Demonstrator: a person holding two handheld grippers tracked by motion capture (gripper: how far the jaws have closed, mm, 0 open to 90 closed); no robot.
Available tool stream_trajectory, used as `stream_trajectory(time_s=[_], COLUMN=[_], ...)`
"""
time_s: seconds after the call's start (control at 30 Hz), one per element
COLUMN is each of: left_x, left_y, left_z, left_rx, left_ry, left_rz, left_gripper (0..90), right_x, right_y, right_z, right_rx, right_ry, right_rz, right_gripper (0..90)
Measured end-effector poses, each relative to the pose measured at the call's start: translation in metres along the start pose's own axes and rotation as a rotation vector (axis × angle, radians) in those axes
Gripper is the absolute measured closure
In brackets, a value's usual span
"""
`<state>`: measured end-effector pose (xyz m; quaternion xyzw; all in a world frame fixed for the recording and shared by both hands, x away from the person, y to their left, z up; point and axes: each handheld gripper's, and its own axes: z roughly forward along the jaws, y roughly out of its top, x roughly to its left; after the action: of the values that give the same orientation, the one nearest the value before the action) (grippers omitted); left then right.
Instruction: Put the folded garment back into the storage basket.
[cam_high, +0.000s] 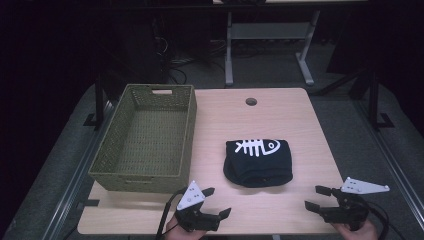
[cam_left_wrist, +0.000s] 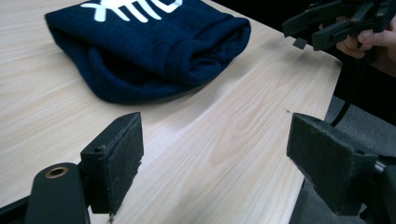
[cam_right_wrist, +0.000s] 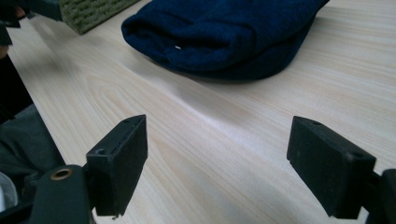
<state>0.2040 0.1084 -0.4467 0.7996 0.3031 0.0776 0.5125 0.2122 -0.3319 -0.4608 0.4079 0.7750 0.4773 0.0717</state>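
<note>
Both tools, left (cam_high: 216, 201) and right (cam_high: 316, 197), hover wide open and empty, flanking the folded navy garment (cam_high: 258, 162) for a two-sided grasp, basket (cam_high: 186, 131) waiting alongside.

The table (cam_high: 300, 145) is a pale wood-grain top with rounded corners and a small round hole (cam_high: 251, 101) near its far edge. Two things lie directly on it. A woven green basket (cam_high: 186, 125) stands on the left part, just beyond the left gripper (cam_high: 216, 202) and reaching from there to the far edge. A folded dark blue garment (cam_high: 257, 167) with a white fishbone print lies flat near the middle, ahead of both grippers, between them and nearer the left one. Bare wood lies under the right gripper (cam_high: 315, 197).
</note>
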Motion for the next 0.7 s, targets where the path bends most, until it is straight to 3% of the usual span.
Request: stream_trajectory(time_s=[0.37, 0.7], left_x=[0.000, 0.004], left_y=[0.015, 0.036], left_z=[0.009, 0.029], left_rx=[-0.022, -0.037], left_ry=[-0.006, -0.012], left_rz=[0.009, 0.006], left_gripper=[18.8, 18.9], right_x=[-0.002, -0.008], right_y=[0.014, 0.038], right_z=[-0.005, 0.001], right_rx=[-0.038, -0.023], right_ry=[0.012, 0.024], right_rz=[0.022, 0.017], right_gripper=[18.2, 17.4])
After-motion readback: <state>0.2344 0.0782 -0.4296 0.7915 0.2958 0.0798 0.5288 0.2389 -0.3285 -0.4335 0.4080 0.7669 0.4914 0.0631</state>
